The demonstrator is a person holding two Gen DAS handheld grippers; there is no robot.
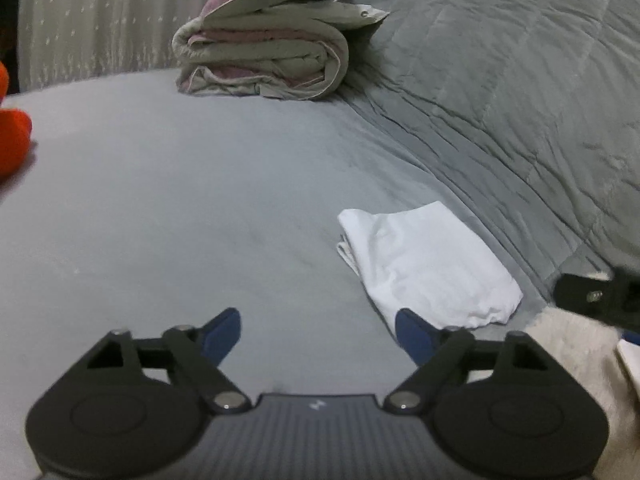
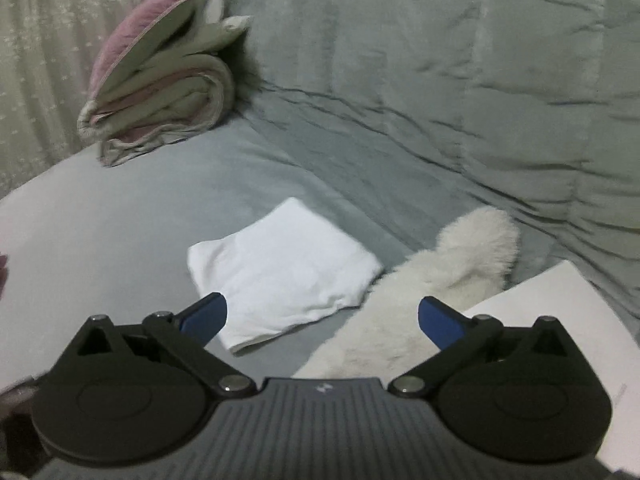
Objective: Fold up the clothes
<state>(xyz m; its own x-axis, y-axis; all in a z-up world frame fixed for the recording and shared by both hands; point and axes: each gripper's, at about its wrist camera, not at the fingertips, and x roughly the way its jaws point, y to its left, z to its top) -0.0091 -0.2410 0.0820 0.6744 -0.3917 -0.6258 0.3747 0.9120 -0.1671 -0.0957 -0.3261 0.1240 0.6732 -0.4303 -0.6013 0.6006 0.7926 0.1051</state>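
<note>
We are seeing a grey bedsheet [image 1: 168, 208] spreading across the middle, with a rumpled grey-green quilt [image 1: 500, 80] lying from twelve to three o'clock. A folded mauve-and-beige blanket [image 1: 264, 60] is sitting at twelve o'clock against a pale curtain [image 1: 92, 20], an orange object [image 1: 12, 140] is showing at nine o'clock, and a white board [image 2: 560, 320] is lying at four o'clock.

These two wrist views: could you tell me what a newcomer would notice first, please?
A folded white cloth lies flat on the grey bedsheet, just beyond both open grippers. Behind it sits a folded purple-and-beige blanket stack. A fluffy cream item lies beside the cloth.
</note>
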